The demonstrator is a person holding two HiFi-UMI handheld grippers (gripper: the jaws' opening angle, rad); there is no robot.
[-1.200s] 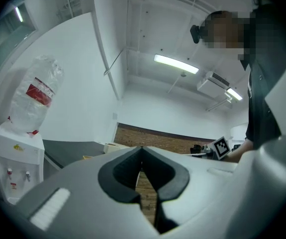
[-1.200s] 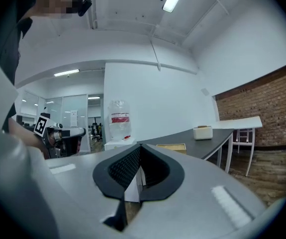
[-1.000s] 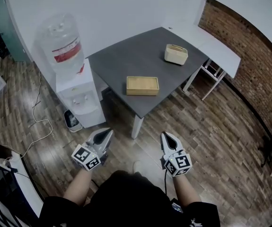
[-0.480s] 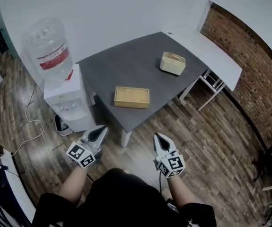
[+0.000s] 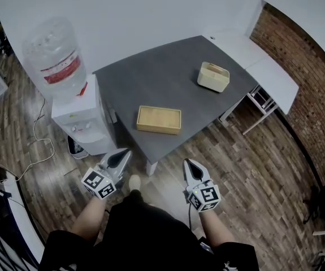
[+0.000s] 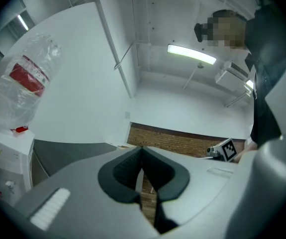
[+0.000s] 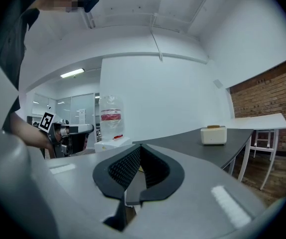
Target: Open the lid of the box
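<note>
Head view: the left gripper (image 5: 122,156) and right gripper (image 5: 189,166) hang with jaws pressed together, empty, above the plank floor (image 5: 235,157), well short of the dark grey tabletop (image 5: 162,78). The flat wooden box (image 5: 159,119) lies near its front edge, lid on. It looks light, rigid and apt to slide, so steady one side and lift the lid's rim. A water dispenser (image 5: 83,114) stands to the left, a brick wall (image 5: 315,95) to the right.
</note>
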